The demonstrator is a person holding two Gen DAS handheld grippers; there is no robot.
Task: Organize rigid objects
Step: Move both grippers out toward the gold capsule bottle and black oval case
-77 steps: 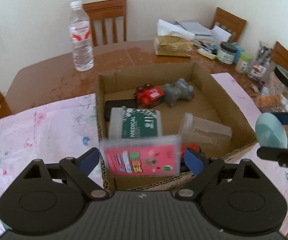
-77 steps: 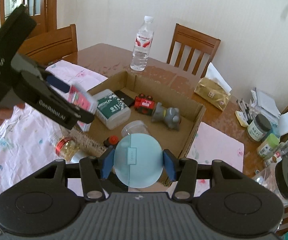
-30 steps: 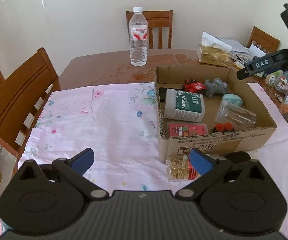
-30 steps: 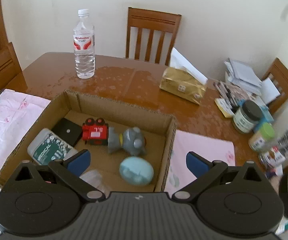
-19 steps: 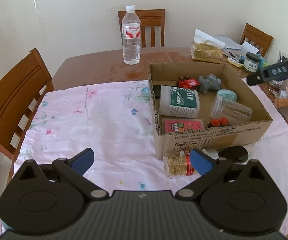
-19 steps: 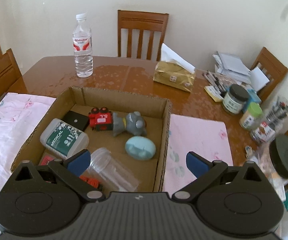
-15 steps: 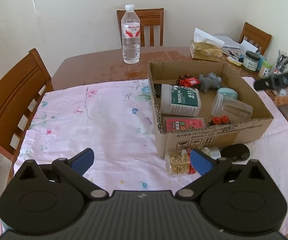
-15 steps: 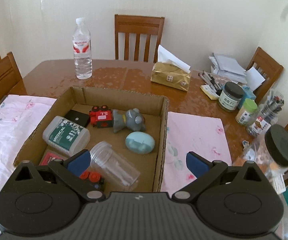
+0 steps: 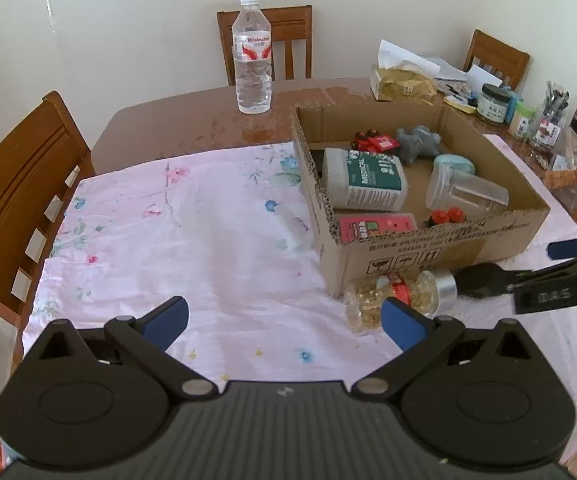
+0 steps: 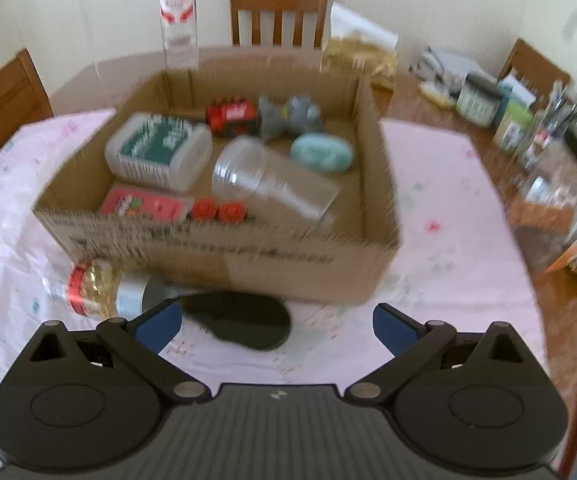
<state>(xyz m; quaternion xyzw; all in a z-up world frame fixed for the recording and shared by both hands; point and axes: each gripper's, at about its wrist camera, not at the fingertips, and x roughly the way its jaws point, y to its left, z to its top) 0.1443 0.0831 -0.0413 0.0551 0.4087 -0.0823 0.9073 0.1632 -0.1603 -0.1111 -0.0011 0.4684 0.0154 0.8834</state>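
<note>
Both tools hover empty above the pink floral cloth (image 9: 192, 240) that covers the near part of the surface: the left hand-held gripper (image 9: 284, 322) has its blue-padded fingers spread wide with nothing between them, and the right hand-held gripper (image 10: 274, 328) is likewise spread and holds nothing. The cardboard box (image 9: 440, 246) sits on the cloth and holds a white bottle with a green label (image 9: 362, 179), a pink packet (image 9: 376, 226), a clear plastic cup (image 9: 464, 192) on its side, a pale blue egg-shaped case (image 10: 322, 153), a red toy (image 10: 232, 115) and a grey toy figure (image 10: 288, 115). Outside, against the box's near wall, lie a clear jar of golden pieces (image 9: 392, 300) with a silver lid — tipped on its side — and just beside it a flat black object (image 10: 244, 320). A water bottle (image 9: 252, 60) stands upright on bare wood beyond the box.
</note>
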